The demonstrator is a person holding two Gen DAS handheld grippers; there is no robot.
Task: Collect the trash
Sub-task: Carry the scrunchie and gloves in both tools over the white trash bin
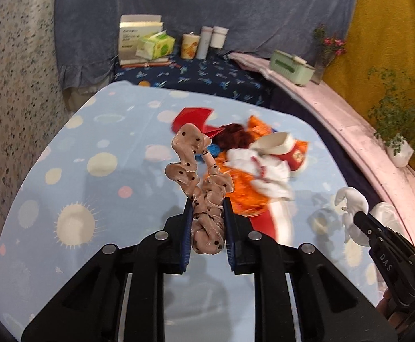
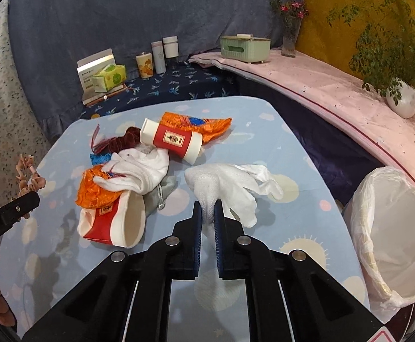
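My left gripper (image 1: 208,213) is shut on a beige scrunchie with black dots (image 1: 196,171), held above the light blue table (image 1: 79,171); it also shows at the left edge of the right wrist view (image 2: 29,178). My right gripper (image 2: 208,213) is shut on a white glove (image 2: 230,185), which also shows in the left wrist view (image 1: 350,199). A trash pile lies mid-table: two red-and-white paper cups (image 2: 173,141) (image 2: 113,222), orange wrappers (image 2: 210,125), a white sock (image 2: 139,171), a dark red scrunchie (image 2: 124,139).
A bin lined with a white bag (image 2: 392,242) stands off the table's right edge. Beyond the table are a box and tissue pack (image 2: 109,78), bottles (image 2: 159,54), a green tissue box (image 2: 244,45), a vase and a potted plant (image 2: 401,97) on a pink ledge.
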